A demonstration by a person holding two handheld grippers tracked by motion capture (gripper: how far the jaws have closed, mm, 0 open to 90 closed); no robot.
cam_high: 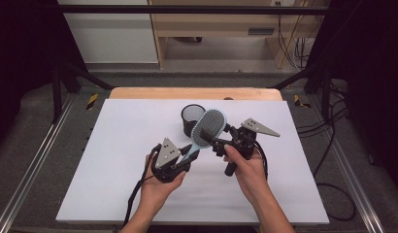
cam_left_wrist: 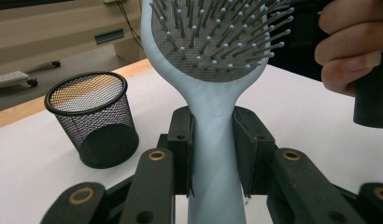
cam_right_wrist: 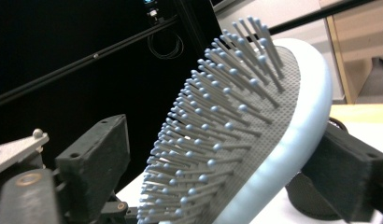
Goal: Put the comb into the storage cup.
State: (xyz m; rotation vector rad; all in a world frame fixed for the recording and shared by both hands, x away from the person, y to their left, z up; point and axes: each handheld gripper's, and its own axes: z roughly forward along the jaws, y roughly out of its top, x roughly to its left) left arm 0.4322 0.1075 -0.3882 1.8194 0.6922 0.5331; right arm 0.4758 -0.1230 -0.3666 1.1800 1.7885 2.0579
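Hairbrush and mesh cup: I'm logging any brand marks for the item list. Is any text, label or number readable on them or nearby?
None can be read.
Hairbrush: a faint embossed mark on the neck, too blurred to read.
Mesh cup: no text.
White table: no text.

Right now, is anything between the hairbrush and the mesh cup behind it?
Nothing visible. The hairbrush is held in the air, with the left gripper shut on its handle and the right gripper around its head. The mesh cup stands upright, its mouth open, with bare table around it.
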